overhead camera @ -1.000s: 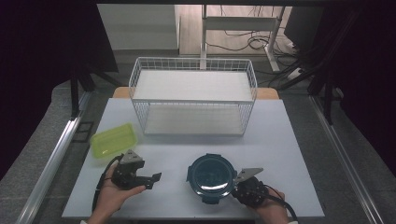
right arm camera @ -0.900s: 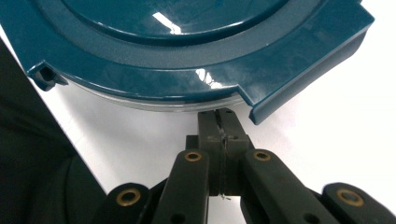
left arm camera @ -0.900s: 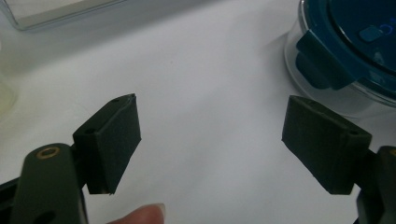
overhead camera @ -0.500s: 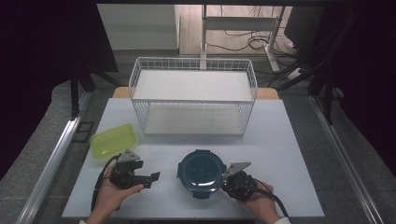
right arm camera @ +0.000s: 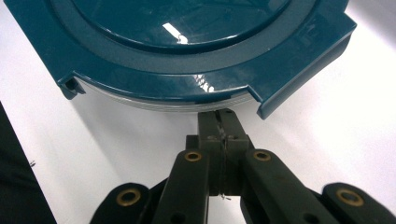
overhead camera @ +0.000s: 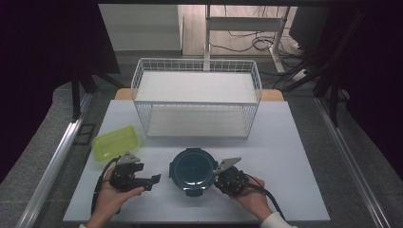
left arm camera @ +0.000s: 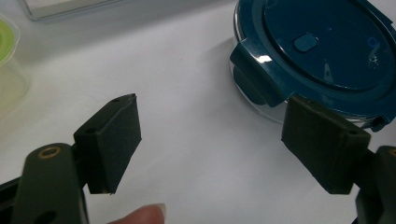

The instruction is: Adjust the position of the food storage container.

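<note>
High view: round container with dark teal lid (overhead camera: 192,170) sits on the white worktop (overhead camera: 294,156), between the two hand-held grippers. Right hand-held gripper (overhead camera: 219,179) is at the container's rim on its right side, tips up against it; the person's hand is wrapped around the body behind. Left hand-held gripper (overhead camera: 153,180) is on the container's other side, near it but apart, tips pointing toward it. Yellow-green box (overhead camera: 115,141) lies beyond the left hand-held gripper, further from the person. White wire basket (overhead camera: 197,99) is well beyond both.

Left gripper view: left hand-held gripper (left arm camera: 210,140) has jaws spread wide, only bare worktop between the pads. Container (left arm camera: 322,51) is ahead and off toward the right-hand jaw, its rim and one lid latch just past that pad; can't tell if they touch.

Right gripper view: right hand-held gripper (right arm camera: 220,116) has jaws pressed together, nothing between them. Closed tips sit just under the lid's edge (right arm camera: 187,60), against the clear container wall, beside a latch tab.
</note>
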A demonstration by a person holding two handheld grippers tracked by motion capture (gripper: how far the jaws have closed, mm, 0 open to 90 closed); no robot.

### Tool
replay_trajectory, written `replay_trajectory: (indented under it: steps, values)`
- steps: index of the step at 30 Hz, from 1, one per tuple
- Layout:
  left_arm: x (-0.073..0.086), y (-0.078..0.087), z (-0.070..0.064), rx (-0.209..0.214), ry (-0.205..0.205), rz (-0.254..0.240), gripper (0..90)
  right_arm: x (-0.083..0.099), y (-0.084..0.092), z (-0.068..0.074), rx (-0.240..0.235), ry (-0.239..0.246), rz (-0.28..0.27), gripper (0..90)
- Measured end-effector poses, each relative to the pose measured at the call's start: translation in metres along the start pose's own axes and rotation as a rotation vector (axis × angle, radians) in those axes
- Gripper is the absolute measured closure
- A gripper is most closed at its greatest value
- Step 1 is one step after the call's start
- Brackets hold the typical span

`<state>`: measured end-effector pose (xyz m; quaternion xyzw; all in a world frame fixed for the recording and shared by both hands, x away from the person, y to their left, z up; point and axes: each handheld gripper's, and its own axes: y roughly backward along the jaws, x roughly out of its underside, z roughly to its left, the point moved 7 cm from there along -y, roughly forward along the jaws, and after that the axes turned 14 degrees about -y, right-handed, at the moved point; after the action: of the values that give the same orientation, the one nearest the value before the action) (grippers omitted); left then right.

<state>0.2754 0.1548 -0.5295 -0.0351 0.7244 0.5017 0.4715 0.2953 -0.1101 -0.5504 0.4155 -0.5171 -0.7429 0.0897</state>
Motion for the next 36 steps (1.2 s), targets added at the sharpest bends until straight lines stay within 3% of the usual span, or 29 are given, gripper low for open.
replay_trajectory:
  steps: [5,11,14,15,16,17,18,19,20,21,22,23,24,29,36]
  values:
    - [0.000,0.001,0.001,-0.004,0.001,-0.007,19.7,0.001,0.004,-0.002,-0.019,-0.017,-0.025,88.9]
    - [0.000,0.003,0.002,-0.012,0.000,-0.028,20.9,0.012,0.031,-0.013,-0.023,-0.062,-0.084,88.9]
    - [-0.003,0.003,0.003,-0.018,-0.003,-0.044,21.5,0.015,0.045,-0.032,-0.019,-0.126,-0.136,88.9]
    - [-0.003,0.003,0.003,-0.018,-0.003,-0.044,21.7,0.015,0.045,-0.032,-0.019,-0.126,-0.136,88.9]
    - [-0.003,0.003,0.003,-0.017,-0.004,-0.049,21.7,0.015,0.047,-0.043,-0.027,-0.180,-0.165,88.9]
    - [-0.005,0.003,0.003,-0.014,-0.004,-0.054,21.7,0.015,0.047,-0.043,-0.027,-0.180,-0.165,88.9]
    - [-0.006,0.003,0.003,-0.015,-0.001,-0.061,21.7,0.015,0.049,-0.051,-0.048,-0.228,-0.198,88.6]
    - [-0.006,0.003,0.003,-0.015,-0.001,-0.061,21.8,0.015,0.049,-0.051,-0.048,-0.228,-0.198,88.6]
    - [-0.006,0.003,0.003,-0.018,0.003,-0.065,21.8,0.015,0.050,-0.058,-0.062,-0.279,-0.248,74.4]
    - [-0.006,0.003,0.003,-0.018,0.003,-0.065,21.8,0.015,0.050,-0.058,-0.062,-0.279,-0.248,74.4]
    - [-0.006,0.003,0.003,-0.020,0.003,-0.064,21.7,0.011,0.053,-0.064,-0.053,-0.345,-0.303,43.9]
    - [-0.007,0.002,0.003,-0.022,0.000,-0.063,21.7,0.011,0.053,-0.064,-0.053,-0.345,-0.303,43.9]
    - [-0.008,0.003,0.002,-0.024,-0.001,-0.066,21.6,0.009,0.055,-0.067,-0.048,-0.366,-0.318,36.5]
    - [-0.009,0.004,-0.002,-0.027,-0.004,-0.070,20.9,0.011,0.064,-0.068,-0.112,-0.415,-0.368,26.3]
    - [-0.009,0.005,-0.002,-0.032,-0.002,-0.073,20.4,0.010,0.064,-0.070,-0.122,-0.427,-0.361,25.9]
